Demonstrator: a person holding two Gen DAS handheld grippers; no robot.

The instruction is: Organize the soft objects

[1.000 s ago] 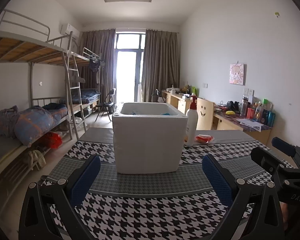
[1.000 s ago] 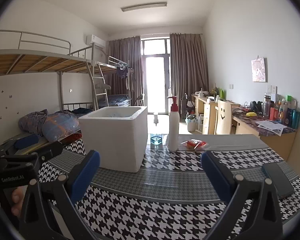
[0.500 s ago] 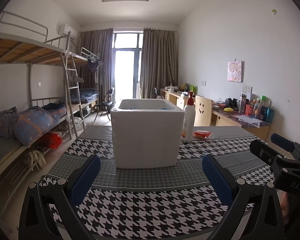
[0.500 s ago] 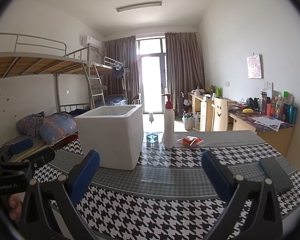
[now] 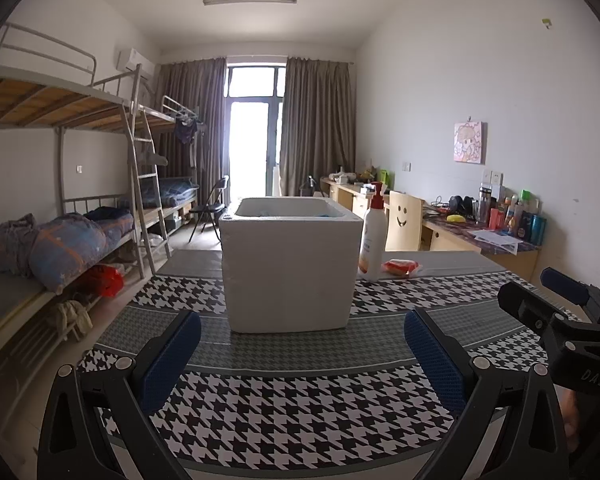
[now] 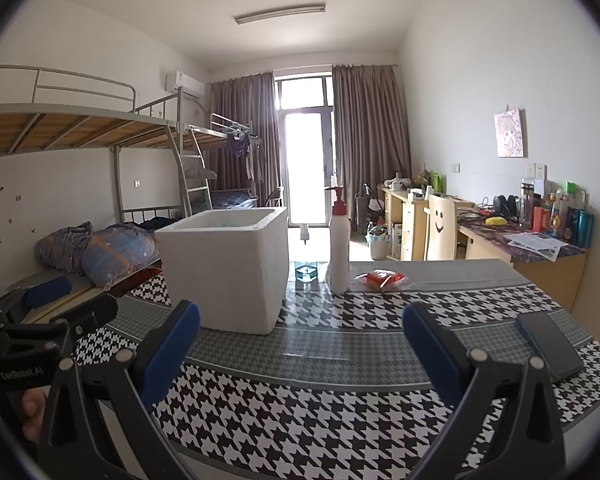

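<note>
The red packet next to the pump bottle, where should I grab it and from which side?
Pinch the red packet across its raised middle, coming from the right gripper's side. It lies flat, and the pump bottle stands close on its left, so keep clear of that side.

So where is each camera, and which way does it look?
Left wrist: sits on the left tongs, facing the white foam box; the right tongs show at the right edge.
Right wrist: sits on the right tongs, facing the box from its right; the left tongs and fingers show at left.
Shared: box, pump bottle, houndstooth table.
</note>
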